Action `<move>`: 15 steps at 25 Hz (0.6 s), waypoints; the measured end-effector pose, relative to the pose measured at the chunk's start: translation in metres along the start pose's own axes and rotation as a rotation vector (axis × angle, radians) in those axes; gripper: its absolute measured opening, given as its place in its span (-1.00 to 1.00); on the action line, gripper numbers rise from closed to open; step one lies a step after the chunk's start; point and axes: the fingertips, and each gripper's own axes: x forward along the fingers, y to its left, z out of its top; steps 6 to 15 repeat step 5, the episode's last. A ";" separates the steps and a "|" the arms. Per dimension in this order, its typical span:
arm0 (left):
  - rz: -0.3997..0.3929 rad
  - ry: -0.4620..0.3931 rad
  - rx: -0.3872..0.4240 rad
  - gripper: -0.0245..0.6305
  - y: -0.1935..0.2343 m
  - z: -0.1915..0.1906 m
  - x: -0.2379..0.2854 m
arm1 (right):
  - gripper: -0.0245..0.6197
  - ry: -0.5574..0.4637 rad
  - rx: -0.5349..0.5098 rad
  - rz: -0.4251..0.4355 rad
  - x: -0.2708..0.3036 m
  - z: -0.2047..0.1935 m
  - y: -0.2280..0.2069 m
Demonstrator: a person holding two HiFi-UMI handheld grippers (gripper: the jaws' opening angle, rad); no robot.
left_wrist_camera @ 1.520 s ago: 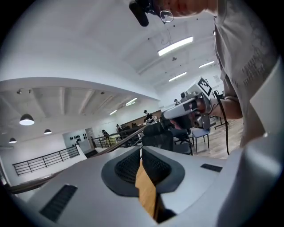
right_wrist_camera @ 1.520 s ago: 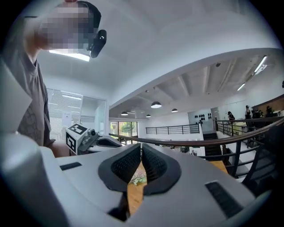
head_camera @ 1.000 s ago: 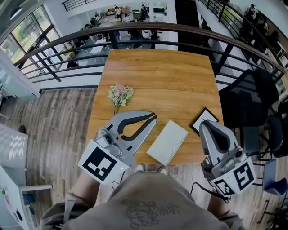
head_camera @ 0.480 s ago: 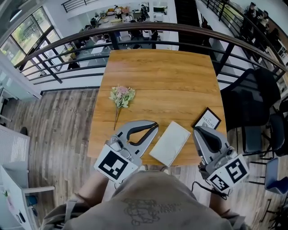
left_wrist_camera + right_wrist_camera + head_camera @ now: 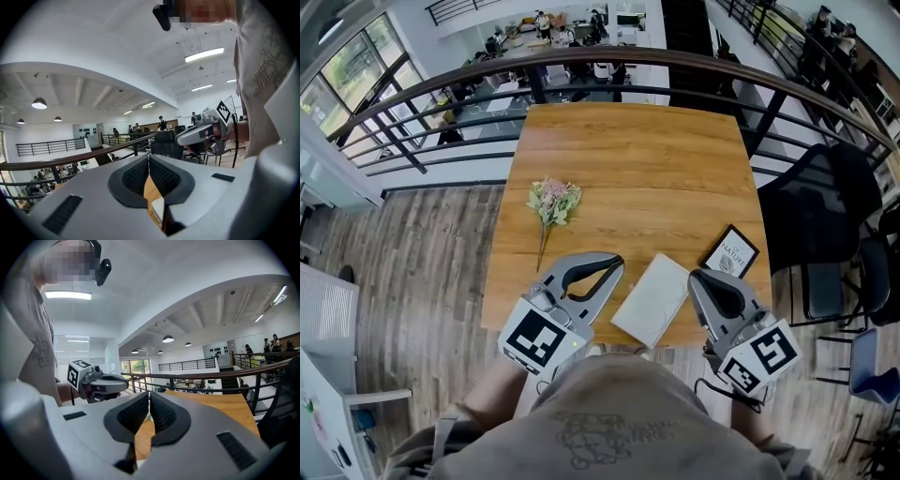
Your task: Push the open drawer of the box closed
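A flat white box (image 5: 653,298) lies near the front edge of the wooden table (image 5: 628,150). I cannot tell from above whether its drawer stands out. My left gripper (image 5: 617,263) is just left of the box, shut with nothing between its jaws; its pads meet in the left gripper view (image 5: 149,158), with a corner of the box (image 5: 159,209) below them. My right gripper (image 5: 696,277) hovers by the box's right side, also shut and empty (image 5: 149,395). Neither gripper visibly touches the box.
A small bunch of dried flowers (image 5: 551,200) lies at the table's left. A black-framed card (image 5: 730,253) sits right of the box. A black chair (image 5: 825,206) stands to the right, and a railing (image 5: 609,61) runs behind the table.
Both grippers have drawn in toward the box; the right one moved left, closer to the box's right side. The box, flowers and card have not moved.
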 end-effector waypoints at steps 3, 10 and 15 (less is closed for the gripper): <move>-0.001 0.006 0.012 -0.86 0.001 -0.003 -0.008 | -0.81 0.004 -0.009 0.010 0.005 -0.001 0.011; -0.002 0.012 0.022 -0.86 0.003 -0.005 -0.015 | -0.81 0.005 -0.011 0.012 0.008 0.000 0.019; -0.002 0.012 0.022 -0.86 0.003 -0.005 -0.015 | -0.81 0.005 -0.011 0.012 0.008 0.000 0.019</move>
